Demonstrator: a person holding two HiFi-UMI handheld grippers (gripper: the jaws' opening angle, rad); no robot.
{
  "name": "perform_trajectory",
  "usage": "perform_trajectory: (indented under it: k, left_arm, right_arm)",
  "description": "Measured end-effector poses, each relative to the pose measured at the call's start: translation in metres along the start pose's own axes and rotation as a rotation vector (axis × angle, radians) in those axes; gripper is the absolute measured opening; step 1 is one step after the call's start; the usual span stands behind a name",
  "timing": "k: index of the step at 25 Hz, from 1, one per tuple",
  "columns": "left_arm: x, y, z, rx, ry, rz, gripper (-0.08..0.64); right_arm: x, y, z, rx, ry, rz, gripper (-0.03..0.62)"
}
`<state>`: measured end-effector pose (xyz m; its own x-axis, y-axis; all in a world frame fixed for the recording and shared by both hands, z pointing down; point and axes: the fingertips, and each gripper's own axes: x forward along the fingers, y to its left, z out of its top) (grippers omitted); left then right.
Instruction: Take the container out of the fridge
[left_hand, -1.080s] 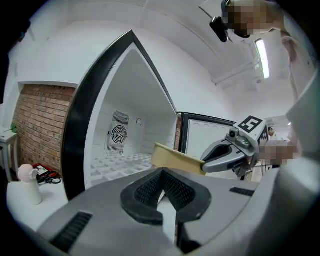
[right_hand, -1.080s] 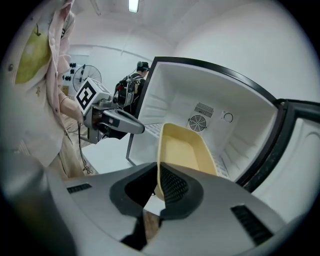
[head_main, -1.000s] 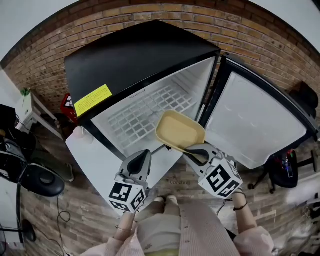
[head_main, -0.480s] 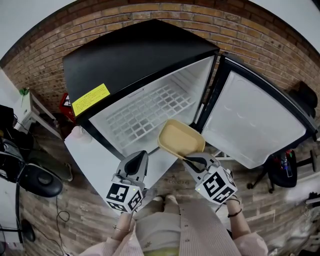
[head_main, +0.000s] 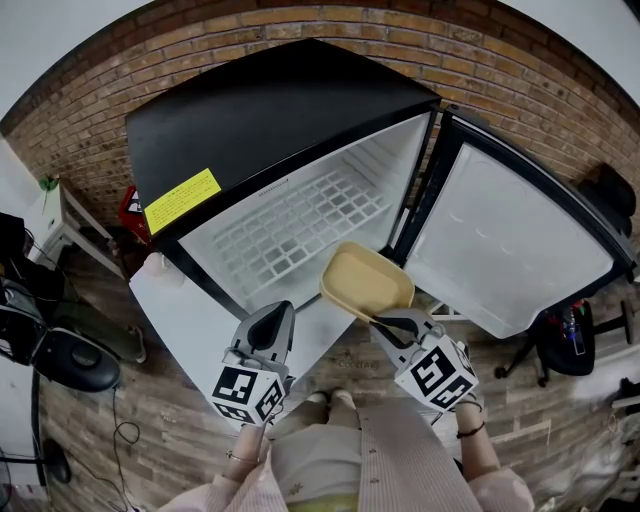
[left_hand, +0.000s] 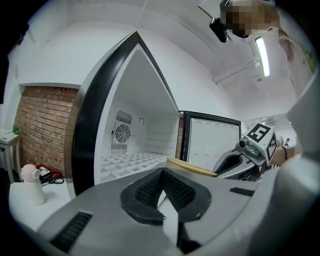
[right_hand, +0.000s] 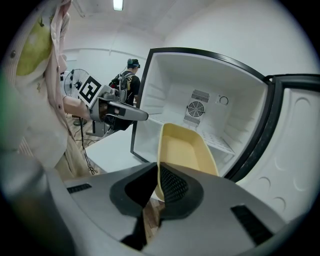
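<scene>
A shallow yellow container (head_main: 365, 281) hangs in front of the open fridge (head_main: 280, 110), just outside its white wire-shelf interior. My right gripper (head_main: 385, 322) is shut on the container's near rim. In the right gripper view the rim sits clamped between the pads and the container (right_hand: 187, 152) stretches away from my right gripper (right_hand: 157, 187) toward the fridge. My left gripper (head_main: 268, 328) is shut and empty, to the left of the container and below the fridge opening. The left gripper view shows my left gripper (left_hand: 162, 192), the container's edge (left_hand: 192, 167) and the right gripper (left_hand: 240, 160).
The fridge door (head_main: 510, 240) stands wide open to the right. A white table (head_main: 195, 320) lies left of the fridge, with a white jug (left_hand: 31, 184) on it. A black office chair (head_main: 70, 360) is at far left. A person (right_hand: 131, 75) stands in the background.
My right gripper has drawn the yellow container a little lower and right, out of the fridge toward me. My left gripper has hardly moved.
</scene>
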<state>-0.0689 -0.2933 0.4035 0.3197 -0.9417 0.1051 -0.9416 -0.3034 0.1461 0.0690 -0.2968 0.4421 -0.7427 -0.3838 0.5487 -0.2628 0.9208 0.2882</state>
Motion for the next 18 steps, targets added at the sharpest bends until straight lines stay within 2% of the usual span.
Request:
perform_trajectory:
  k: [3,8,12,18]
  left_arm:
    - [0.0002,-0.0001,0.001,0.002,-0.003,-0.001,-0.008]
    - [0.001,0.0011,0.0007,0.004,-0.005,0.0,-0.008]
    - [0.0021,0.0012,0.0014,0.008,-0.007,-0.002,-0.008]
    - [0.003,0.0013,-0.0001,0.008,-0.005,0.0,-0.008]
  right_arm:
    - [-0.0019,-0.0022,-0.0029,-0.003,0.018,-0.013,0.018]
    - [0.0002,0.0018,-0.0002,0.003,-0.013,0.007,0.018]
    - [-0.0013,-0.0014,-0.005,0.001,0.013,-0.01,0.018]
    - [0.0008,0.0016,-0.0005,0.002,-0.026,0.01,0.018]
